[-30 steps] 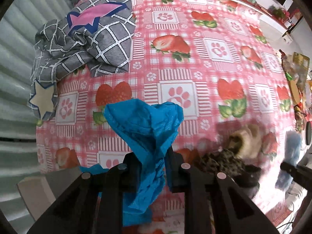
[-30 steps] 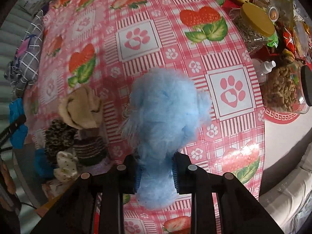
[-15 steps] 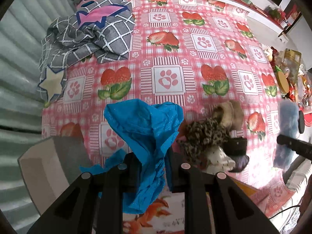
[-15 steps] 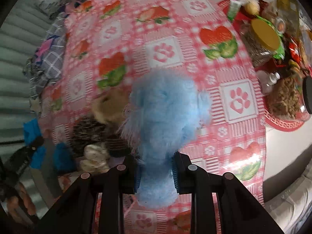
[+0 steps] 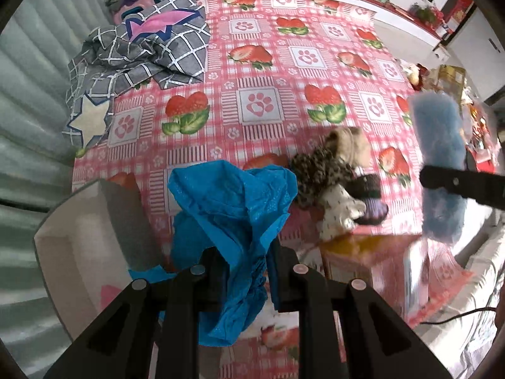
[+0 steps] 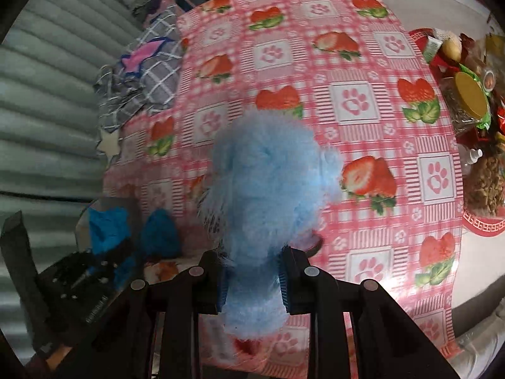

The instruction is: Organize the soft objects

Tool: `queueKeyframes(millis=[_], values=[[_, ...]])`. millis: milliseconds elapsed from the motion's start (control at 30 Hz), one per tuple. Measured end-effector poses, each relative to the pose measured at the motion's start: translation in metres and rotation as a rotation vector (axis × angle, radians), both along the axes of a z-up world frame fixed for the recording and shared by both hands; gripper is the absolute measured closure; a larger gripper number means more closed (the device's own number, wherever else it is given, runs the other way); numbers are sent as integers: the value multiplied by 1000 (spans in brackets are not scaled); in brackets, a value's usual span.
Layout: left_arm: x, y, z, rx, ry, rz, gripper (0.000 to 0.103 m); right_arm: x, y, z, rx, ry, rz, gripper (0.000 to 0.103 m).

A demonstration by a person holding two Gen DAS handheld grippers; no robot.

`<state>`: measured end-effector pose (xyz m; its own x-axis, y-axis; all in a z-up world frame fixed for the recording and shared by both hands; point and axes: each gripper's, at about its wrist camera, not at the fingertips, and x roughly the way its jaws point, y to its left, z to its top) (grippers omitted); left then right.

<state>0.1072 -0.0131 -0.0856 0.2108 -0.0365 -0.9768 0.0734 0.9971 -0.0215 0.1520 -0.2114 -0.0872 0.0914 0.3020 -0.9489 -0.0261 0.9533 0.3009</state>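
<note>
Blue cloth (image 5: 233, 218) — pinched betw. left hand-held gripper (image 5: 246, 281) fingers, seemingly.

- A lived-in home: strawberry-and-paw oilcloth (image 5: 258, 107) covers the tabletop.
- Snack jars and packets (image 6: 470, 101) crowd its right edge.
- Crumpled checked bedding (image 5: 142, 53) at the far-left corner.

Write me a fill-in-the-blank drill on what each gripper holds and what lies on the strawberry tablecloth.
1. The left gripper is shut on a crumpled bright ____ fabric piece.
2. The right gripper clamps a fluffy light-blue ____ item.
3. The grey checked cloth bears a pink ____ shape.

Missing words: blue; plush; star
</note>
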Motion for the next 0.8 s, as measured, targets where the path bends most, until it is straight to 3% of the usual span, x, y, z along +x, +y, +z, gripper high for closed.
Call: queueKeyframes(millis=[500,800], values=[[-64,18,39,-55,-32,-145,81,-74,41,52,-37,-43,12,76],[-87,47,57,-70,-62,-147,81,-118,65,64,-57,-34,12,76]])
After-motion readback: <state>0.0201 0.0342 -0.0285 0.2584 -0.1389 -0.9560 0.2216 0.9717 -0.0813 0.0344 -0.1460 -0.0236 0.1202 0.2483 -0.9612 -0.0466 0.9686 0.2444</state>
